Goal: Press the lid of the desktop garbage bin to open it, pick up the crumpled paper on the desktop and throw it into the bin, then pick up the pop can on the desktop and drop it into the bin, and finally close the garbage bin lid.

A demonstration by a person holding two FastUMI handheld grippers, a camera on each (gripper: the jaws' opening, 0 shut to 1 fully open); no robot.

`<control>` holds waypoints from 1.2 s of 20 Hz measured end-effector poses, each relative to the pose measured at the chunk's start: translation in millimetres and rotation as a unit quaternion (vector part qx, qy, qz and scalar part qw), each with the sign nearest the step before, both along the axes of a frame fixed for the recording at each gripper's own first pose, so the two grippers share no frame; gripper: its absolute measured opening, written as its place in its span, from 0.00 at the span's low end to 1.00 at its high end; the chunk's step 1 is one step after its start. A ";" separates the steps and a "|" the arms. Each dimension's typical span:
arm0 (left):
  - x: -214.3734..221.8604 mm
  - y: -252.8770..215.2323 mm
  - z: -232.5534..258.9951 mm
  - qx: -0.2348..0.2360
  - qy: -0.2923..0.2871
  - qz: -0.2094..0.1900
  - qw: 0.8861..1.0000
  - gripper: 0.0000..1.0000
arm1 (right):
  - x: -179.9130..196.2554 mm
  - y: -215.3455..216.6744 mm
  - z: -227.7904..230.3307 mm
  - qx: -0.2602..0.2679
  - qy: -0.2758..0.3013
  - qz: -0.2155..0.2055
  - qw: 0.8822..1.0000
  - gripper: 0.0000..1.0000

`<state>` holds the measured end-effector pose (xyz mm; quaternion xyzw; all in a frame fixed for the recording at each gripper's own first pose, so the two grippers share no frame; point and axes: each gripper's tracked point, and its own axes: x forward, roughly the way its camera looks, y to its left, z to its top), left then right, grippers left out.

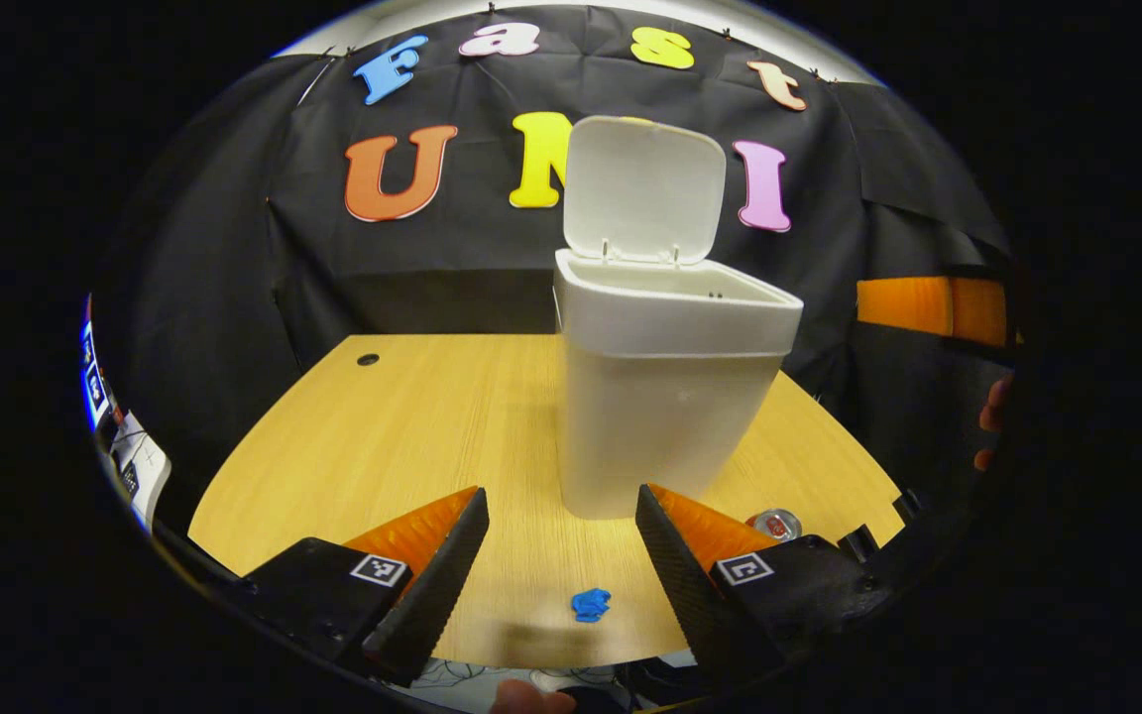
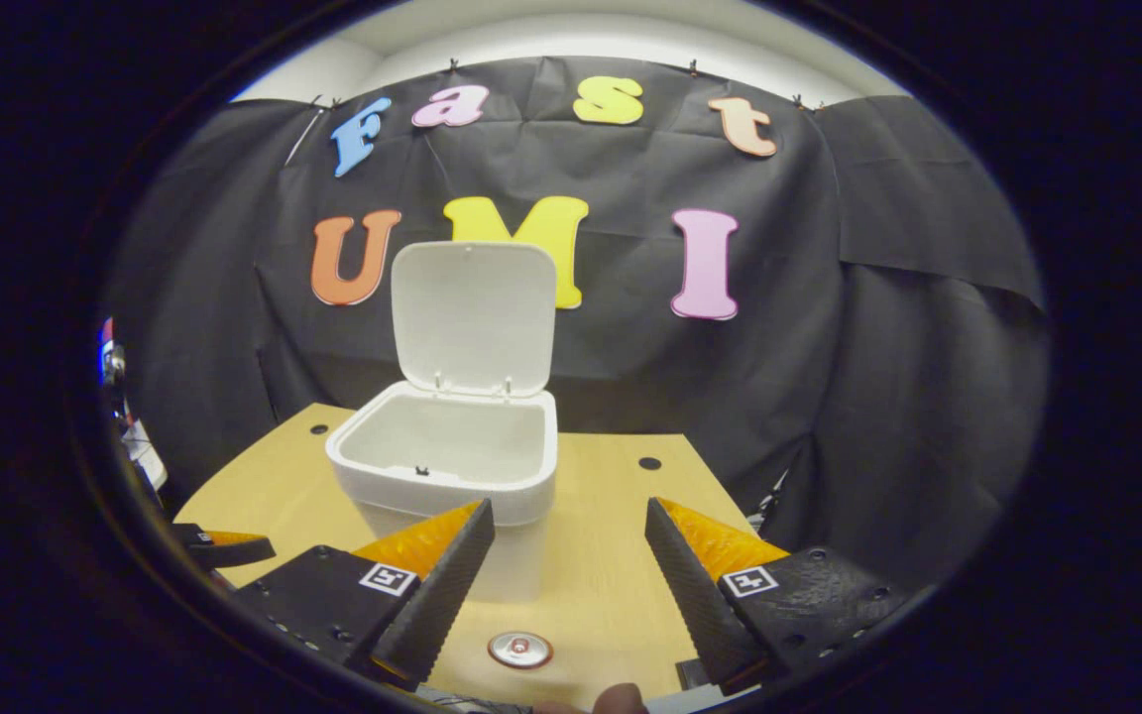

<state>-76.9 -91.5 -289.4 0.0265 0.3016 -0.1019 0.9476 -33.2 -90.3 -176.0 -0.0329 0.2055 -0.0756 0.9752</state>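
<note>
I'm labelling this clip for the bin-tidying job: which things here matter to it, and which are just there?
Part of the job:
- garbage bin, lid up
- crumpled paper, blue, on the desktop
- pop can, upright on the desktop
- left claw and right claw, both open

Just there:
- wooden desktop
- cable holes in it

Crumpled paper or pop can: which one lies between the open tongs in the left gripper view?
The blue crumpled paper lies on the table between the left tongs. The pop can stands further right, behind one finger.
</note>
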 end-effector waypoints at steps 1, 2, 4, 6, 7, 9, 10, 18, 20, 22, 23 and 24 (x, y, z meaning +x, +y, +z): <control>-5.6 -2.8 -13.9 -0.006 0.018 0.001 1.000 1.00 | -3.3 -1.9 -5.9 -0.002 0.007 -0.001 1.000 0.98; -12.1 -4.7 -28.1 -0.011 0.038 0.003 0.999 0.97 | -7.9 -3.3 -13.6 -0.004 0.015 -0.003 1.000 0.94; -25.2 -7.9 -54.2 -0.009 0.070 0.008 0.997 0.97 | -15.5 -3.5 -27.6 -0.005 0.032 -0.002 0.999 0.96; -35.3 -10.5 -78.8 -0.004 0.096 0.009 0.995 0.98 | -20.7 -3.5 -36.6 -0.007 0.043 -0.002 0.999 0.96; -38.6 -12.0 -91.3 -0.001 0.106 0.008 0.994 0.98 | -23.0 -2.7 -41.3 -0.006 0.049 -0.002 0.999 0.98; -42.7 -10.8 -103.1 0.003 0.119 0.005 0.993 0.98 | -28.3 -1.2 -49.0 -0.006 0.058 0.000 0.998 0.96; -44.6 -10.5 -108.4 0.007 0.126 0.005 0.992 0.98 | -31.5 -0.7 -53.7 -0.007 0.063 0.002 0.998 0.96; -46.2 -6.9 -144.8 0.013 0.162 0.031 0.986 0.98 | -55.2 -3.9 -86.8 -0.003 0.109 -0.001 0.994 0.99; -45.6 -7.4 -149.0 0.016 0.168 0.030 0.985 1.00 | -56.5 -3.8 -89.9 -0.001 0.114 -0.003 0.993 0.99; -44.8 -6.2 -152.6 0.021 0.172 0.026 0.985 0.98 | -61.5 -3.6 -96.5 -0.002 0.122 -0.001 0.993 0.98; -42.5 -5.6 -152.4 0.025 0.171 0.025 0.985 0.98 | -66.1 -3.1 -100.9 0.001 0.126 0.001 0.992 0.99; -38.9 -6.2 -151.3 0.028 0.168 0.023 0.985 0.97 | -69.7 -2.9 -104.2 0.004 0.131 0.003 0.991 0.99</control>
